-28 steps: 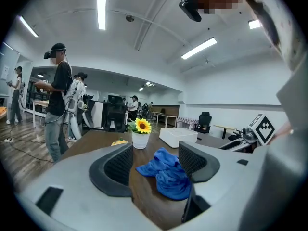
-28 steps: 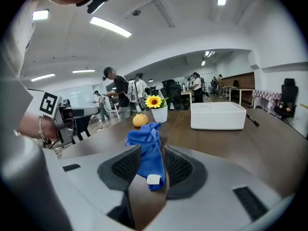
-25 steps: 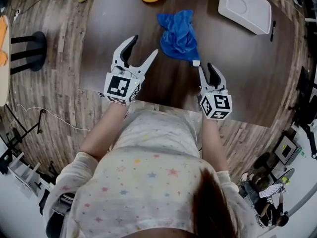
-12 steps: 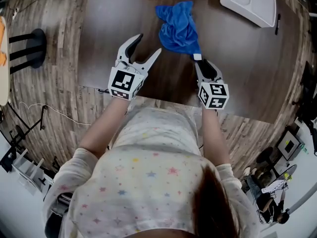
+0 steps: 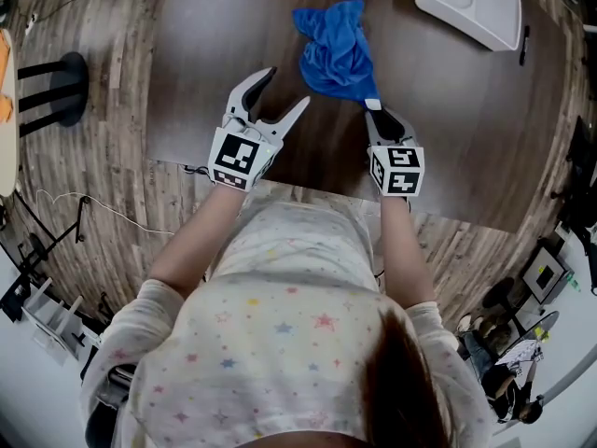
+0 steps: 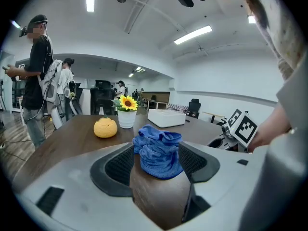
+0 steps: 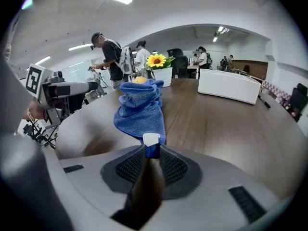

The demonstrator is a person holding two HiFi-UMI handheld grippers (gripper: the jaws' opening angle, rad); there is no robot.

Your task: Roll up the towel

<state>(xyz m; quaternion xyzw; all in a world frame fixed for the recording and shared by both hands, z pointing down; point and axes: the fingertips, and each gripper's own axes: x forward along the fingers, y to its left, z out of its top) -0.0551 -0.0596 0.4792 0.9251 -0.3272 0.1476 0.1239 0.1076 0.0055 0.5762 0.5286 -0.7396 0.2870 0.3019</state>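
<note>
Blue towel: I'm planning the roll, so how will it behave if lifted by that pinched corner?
Probably floppy: the towel lies bunched in soft folds, so it should drape rather than hold shape. Likely light: the right gripper pinches just one corner. Its looped texture looks grippy, so slipping seems unlikely.

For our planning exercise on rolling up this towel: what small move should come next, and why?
Probably move the left gripper forward to the near edge of the towel and close there. The right gripper is shut on the corner by the white tag; the left jaws stand apart, empty, short of the cloth; the towel lies bunched and likely needs spreading first.
</note>
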